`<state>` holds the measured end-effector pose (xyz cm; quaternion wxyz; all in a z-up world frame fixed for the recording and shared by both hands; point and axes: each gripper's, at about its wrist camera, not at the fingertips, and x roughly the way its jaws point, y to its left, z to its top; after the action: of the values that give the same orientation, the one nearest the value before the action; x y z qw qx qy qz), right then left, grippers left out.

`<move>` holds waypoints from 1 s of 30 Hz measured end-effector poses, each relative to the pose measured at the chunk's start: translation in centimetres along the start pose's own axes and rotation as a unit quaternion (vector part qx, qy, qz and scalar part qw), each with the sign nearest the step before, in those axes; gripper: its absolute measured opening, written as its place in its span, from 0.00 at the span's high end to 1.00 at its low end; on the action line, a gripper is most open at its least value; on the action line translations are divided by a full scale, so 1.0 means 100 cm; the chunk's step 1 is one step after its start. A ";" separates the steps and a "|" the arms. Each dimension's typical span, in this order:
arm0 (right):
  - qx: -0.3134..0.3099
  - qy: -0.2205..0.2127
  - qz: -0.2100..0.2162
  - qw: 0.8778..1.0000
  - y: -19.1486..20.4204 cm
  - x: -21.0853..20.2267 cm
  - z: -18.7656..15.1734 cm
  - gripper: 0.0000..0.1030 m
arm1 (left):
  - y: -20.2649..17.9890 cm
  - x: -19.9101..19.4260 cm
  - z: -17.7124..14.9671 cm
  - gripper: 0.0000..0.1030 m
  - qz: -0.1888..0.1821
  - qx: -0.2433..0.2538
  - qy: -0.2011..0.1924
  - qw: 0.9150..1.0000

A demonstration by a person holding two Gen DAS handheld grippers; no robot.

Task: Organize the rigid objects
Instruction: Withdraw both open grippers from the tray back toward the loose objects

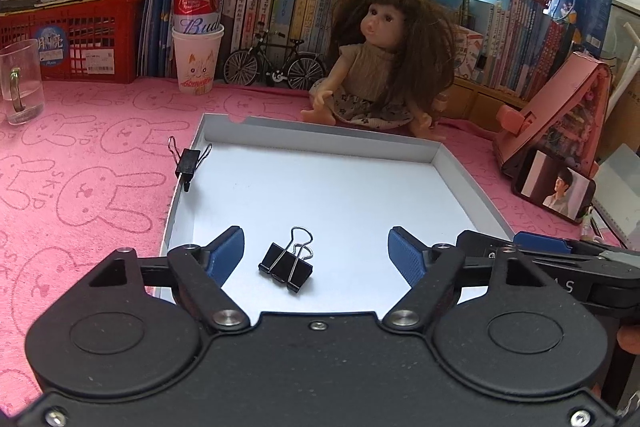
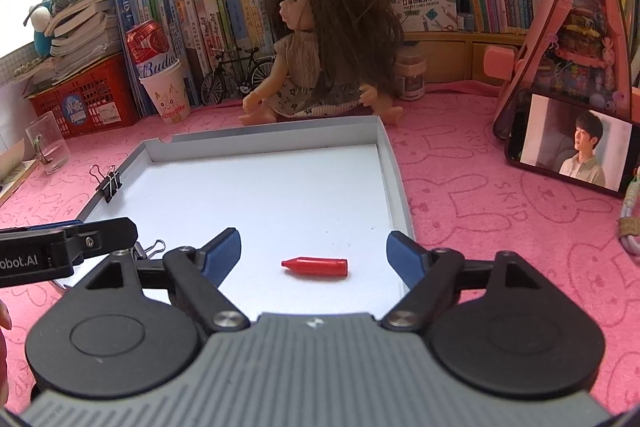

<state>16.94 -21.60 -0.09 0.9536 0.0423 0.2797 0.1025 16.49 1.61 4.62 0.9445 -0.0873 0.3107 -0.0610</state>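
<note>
A shallow white box lid lies on the pink cloth. Inside it, near the front, a black binder clip rests between the blue pads of my left gripper, which is open and not touching it. A second black binder clip is clamped on the lid's left wall. A red pen cap lies on the lid floor between the pads of my right gripper, which is open and clear of it. The left gripper's finger shows in the right wrist view, with the clip's wire handles beside it.
A doll sits behind the lid. A can in a paper cup, a model bicycle, a glass mug, red baskets and books line the back. A phone leans on a pink case at right.
</note>
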 end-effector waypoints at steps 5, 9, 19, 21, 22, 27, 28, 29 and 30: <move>-0.006 -0.011 0.002 1.000 0.001 -0.014 -0.001 0.08 | -0.001 -0.015 -0.003 0.23 -0.005 0.004 -0.009 1.000; -0.010 -0.020 0.008 1.000 0.001 -0.027 -0.008 0.03 | 0.000 -0.029 -0.007 0.20 -0.004 0.003 -0.020 1.000; -0.019 -0.037 0.018 0.999 0.002 -0.055 -0.024 0.00 | 0.002 -0.059 -0.021 0.13 -0.029 0.000 -0.033 0.999; -0.016 -0.037 0.019 0.999 0.001 -0.059 -0.028 0.00 | 0.003 -0.064 -0.025 0.12 -0.035 -0.001 -0.035 0.999; -0.015 -0.037 0.019 0.999 0.000 -0.061 -0.030 0.00 | 0.003 -0.066 -0.026 0.11 -0.037 0.001 -0.036 0.999; -0.012 -0.036 0.008 0.999 -0.007 -0.069 -0.044 0.00 | 0.002 -0.078 -0.040 0.10 -0.035 0.019 -0.043 0.998; -0.011 -0.036 0.003 0.999 -0.008 -0.071 -0.047 0.00 | 0.002 -0.080 -0.043 0.10 -0.035 0.023 -0.044 0.998; -0.010 -0.036 -0.001 0.999 -0.010 -0.072 -0.051 0.00 | 0.002 -0.081 -0.046 0.10 -0.035 0.025 -0.045 0.998; -0.009 -0.037 -0.005 0.999 -0.011 -0.074 -0.054 0.00 | 0.002 -0.083 -0.050 0.10 -0.034 0.027 -0.047 0.998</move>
<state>8.12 -24.16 -0.87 0.9641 0.0358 0.2438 0.0987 6.88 2.60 5.43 0.9574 -0.0748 0.2614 -0.0971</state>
